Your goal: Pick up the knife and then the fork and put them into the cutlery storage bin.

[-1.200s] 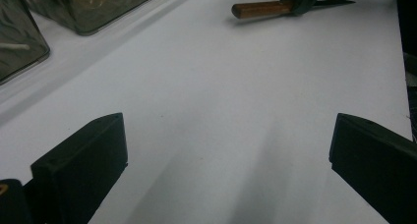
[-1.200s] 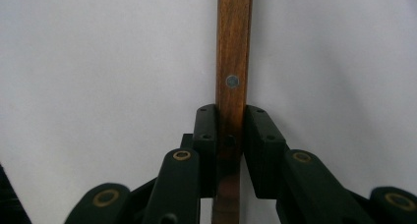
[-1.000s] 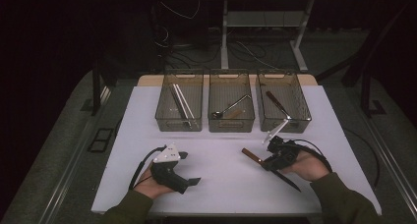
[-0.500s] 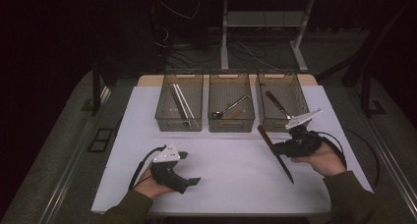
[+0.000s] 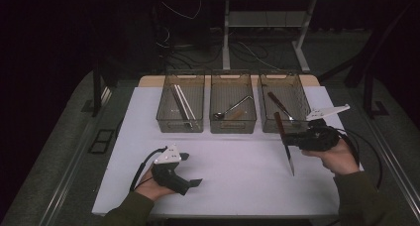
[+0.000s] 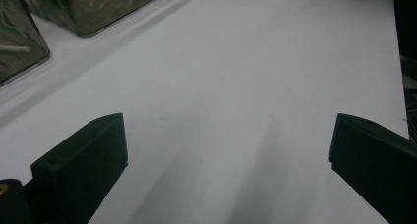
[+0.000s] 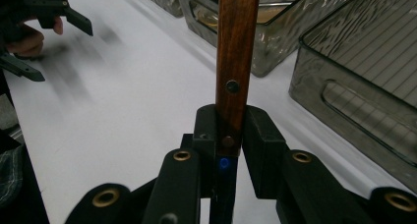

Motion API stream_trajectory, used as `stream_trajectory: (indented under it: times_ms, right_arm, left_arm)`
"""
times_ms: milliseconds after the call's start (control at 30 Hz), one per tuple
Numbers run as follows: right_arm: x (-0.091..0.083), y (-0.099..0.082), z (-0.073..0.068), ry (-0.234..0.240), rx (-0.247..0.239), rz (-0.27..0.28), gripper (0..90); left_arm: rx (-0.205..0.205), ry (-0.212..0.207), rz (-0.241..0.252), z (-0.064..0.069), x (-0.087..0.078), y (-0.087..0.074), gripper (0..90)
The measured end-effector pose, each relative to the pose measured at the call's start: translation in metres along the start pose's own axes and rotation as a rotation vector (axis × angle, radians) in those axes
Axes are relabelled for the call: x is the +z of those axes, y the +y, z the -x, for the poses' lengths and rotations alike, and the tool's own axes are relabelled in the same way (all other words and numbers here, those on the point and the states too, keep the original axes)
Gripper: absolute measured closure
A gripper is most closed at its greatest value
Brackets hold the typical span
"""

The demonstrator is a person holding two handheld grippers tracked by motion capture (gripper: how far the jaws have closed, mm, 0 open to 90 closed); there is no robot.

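Observation:
A knife (image 5: 286, 147) with a brown wooden handle (image 7: 237, 57) and a dark blade hangs above the white table (image 5: 237, 161), in front of the right bin (image 5: 282, 103). My right gripper (image 5: 293, 140) is shut on the handle near the blade end, with the jaws pressed on both sides (image 7: 230, 130). The blade points toward the table's near edge. My left gripper (image 5: 190, 169) rests on the table at the near left. Its jaws stand wide open over bare table (image 6: 226, 155), with nothing between them.
Three clear bins stand in a row at the back. The left bin (image 5: 181, 103) holds chopsticks, the middle bin (image 5: 233, 106) a spoon, and the right bin another knife. In the right gripper view the bins (image 7: 364, 81) lie close ahead on the right.
My right gripper has lifted the knife and carried it right and back toward the right bin. The left gripper has stayed in place.

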State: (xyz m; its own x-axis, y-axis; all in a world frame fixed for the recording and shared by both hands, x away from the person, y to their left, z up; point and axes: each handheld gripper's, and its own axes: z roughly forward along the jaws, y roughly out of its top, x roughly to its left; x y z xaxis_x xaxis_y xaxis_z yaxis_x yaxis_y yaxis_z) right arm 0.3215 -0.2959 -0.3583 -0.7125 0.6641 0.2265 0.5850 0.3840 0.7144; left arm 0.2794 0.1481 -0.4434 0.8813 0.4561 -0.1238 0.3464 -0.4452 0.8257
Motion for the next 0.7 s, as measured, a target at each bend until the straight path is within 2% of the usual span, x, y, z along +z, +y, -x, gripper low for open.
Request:
stream_trajectory:
  times_ms: [300, 433, 700]
  right_arm:
    - [-0.016, 0.016, 0.016, -0.079, 0.013, 0.063, 76.8]
    - [-0.024, 0.033, 0.027, -0.127, 0.026, 0.095, 76.8]
    - [-0.035, 0.070, 0.043, -0.204, 0.022, 0.125, 76.7]
  left_arm:
    - [-0.003, 0.002, 0.000, 0.000, 0.000, 0.000, 0.0]
    - [-0.006, 0.000, 0.001, 0.000, 0.000, 0.000, 0.0]
    - [-0.003, -0.001, 0.004, 0.000, 0.000, 0.000, 0.0]
